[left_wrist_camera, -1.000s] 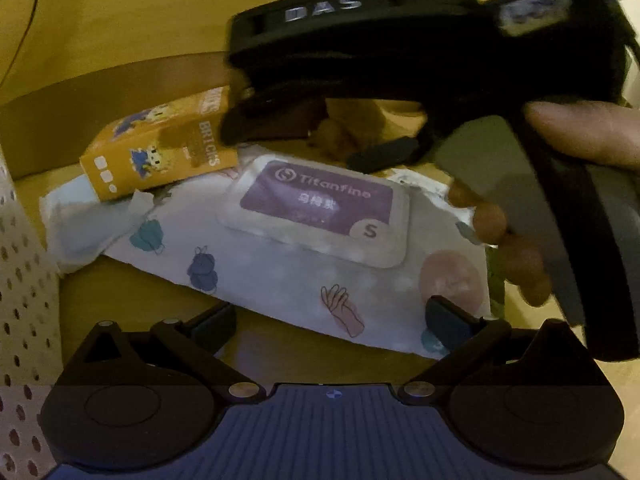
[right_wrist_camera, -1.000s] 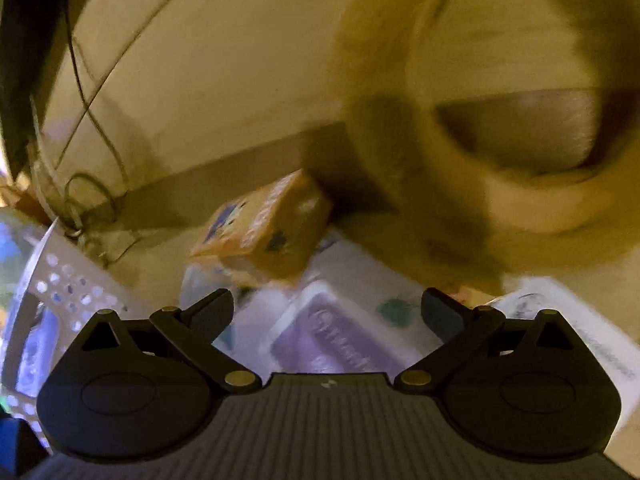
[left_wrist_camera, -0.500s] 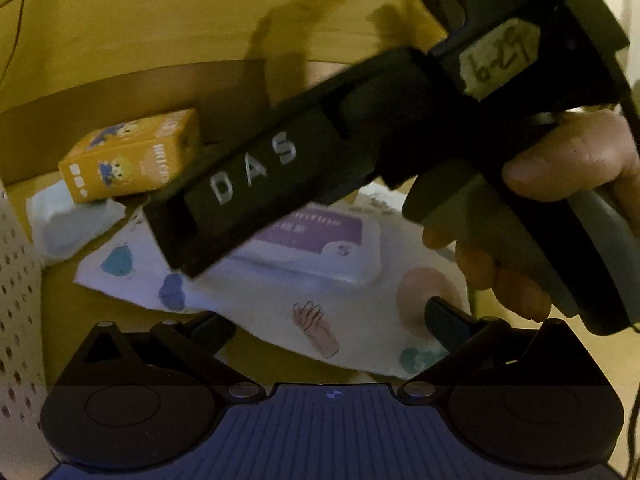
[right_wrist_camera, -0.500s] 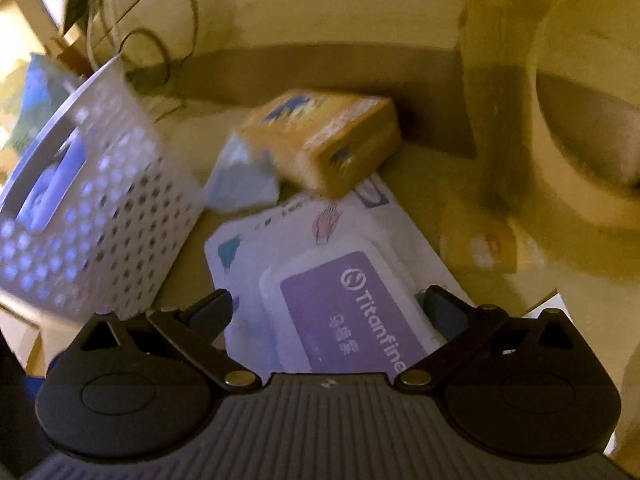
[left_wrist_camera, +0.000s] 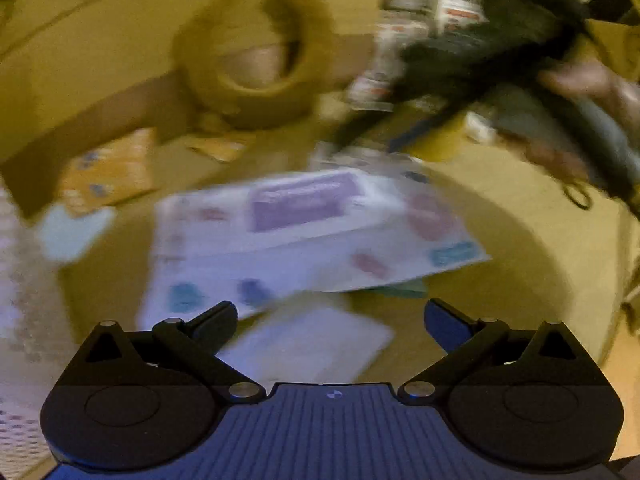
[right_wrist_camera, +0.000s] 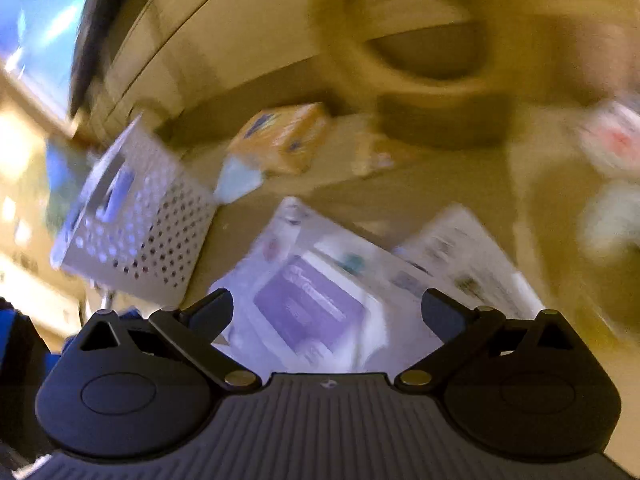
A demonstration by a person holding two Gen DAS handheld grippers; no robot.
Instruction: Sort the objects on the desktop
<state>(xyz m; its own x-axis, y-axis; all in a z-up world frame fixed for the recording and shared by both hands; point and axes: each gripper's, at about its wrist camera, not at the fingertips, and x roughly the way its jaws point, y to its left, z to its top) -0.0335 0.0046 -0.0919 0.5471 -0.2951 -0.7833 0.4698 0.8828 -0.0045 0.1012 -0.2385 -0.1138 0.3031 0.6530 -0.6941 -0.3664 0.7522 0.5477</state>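
Both views were heavily blurred by motion. In the left wrist view the left gripper [left_wrist_camera: 330, 316] stood wide open with nothing between its fingers, hovering over the desk [left_wrist_camera: 500, 264]. The wipes pack [left_wrist_camera: 304, 224], white with a purple label and small coloured prints, lay ahead of it at about 12 o'clock, overlapping a white sheet [left_wrist_camera: 312, 344] that showed between the fingers. An orange box [left_wrist_camera: 108, 172] sat at about 10 o'clock, with a pale blue scrap [left_wrist_camera: 68, 232] just below it. A tape roll [left_wrist_camera: 256, 60] stood upright at 11 o'clock near the back of the desk. At 2 o'clock the dark body of the other tool was a smear with a hand [left_wrist_camera: 588, 92] on it. In the right wrist view the right gripper [right_wrist_camera: 326, 314] was likewise spread wide and empty, with the wipes pack [right_wrist_camera: 316, 300] lying directly between and beyond its fingers. A white perforated basket [right_wrist_camera: 136, 220] sat at 9 o'clock, the orange box [right_wrist_camera: 286, 138] at 11 o'clock, the tape roll [right_wrist_camera: 432, 36] at 1 o'clock, and a printed paper [right_wrist_camera: 468, 256] at 2 o'clock beside the pack. Whether either gripper touched the pack could not be told.
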